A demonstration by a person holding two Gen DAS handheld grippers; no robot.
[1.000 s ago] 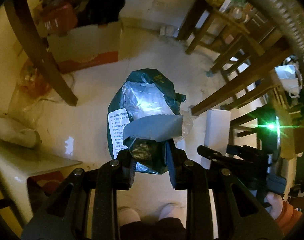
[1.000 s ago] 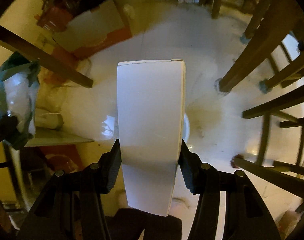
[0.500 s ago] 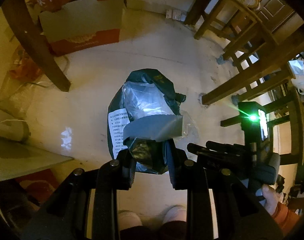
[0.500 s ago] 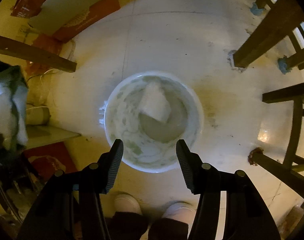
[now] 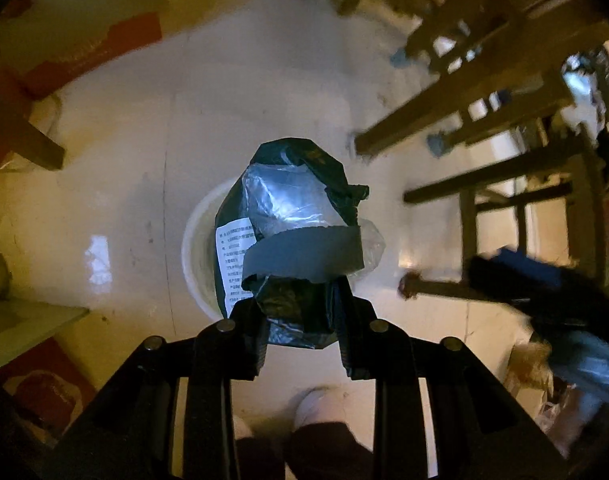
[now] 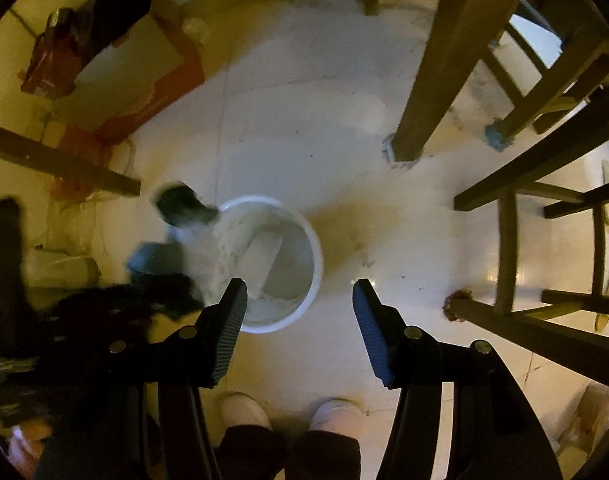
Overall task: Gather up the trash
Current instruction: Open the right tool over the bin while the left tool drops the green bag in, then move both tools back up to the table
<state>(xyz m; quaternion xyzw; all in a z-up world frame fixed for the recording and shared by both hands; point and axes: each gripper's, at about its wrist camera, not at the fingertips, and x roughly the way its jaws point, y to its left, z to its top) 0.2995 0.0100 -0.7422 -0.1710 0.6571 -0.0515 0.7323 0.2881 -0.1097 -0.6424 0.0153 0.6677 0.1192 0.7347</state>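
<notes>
A round white plastic bucket point(image 6: 272, 264) is standing on the pale tiled floor point(image 6: 304, 128), well away from the wooden chair legs point(image 6: 436, 80) along the floor's right side. A flat white carton piece point(image 6: 264, 256) is already lying inside it, leaning against the inner wall, so one part of the collecting looks done.

The left gripper point(image 5: 300, 340) is pinching the lower end of a crumpled dark green plastic bag with a clear film patch and a white printed label point(image 5: 292, 232). Its jaws are pressing in on the bundle from both sides, and the bulk of the bag is sticking out forward beyond the fingertips. In the left wrist view the bag is hanging directly over the bucket point(image 5: 196, 256), hiding most of the rim; in the right wrist view the blurred bag point(image 6: 176, 240) is overlapping the bucket's left edge.

The right gripper point(image 6: 300, 320) is hovering above the near rim of the bucket with its jaws spread wide and nothing between them.

What seems left is letting the bag go into the bucket. Since the bundle is bulky and light, it may catch on the rim rather than drop cleanly. Whether other trash remains cannot be told from these views.
</notes>
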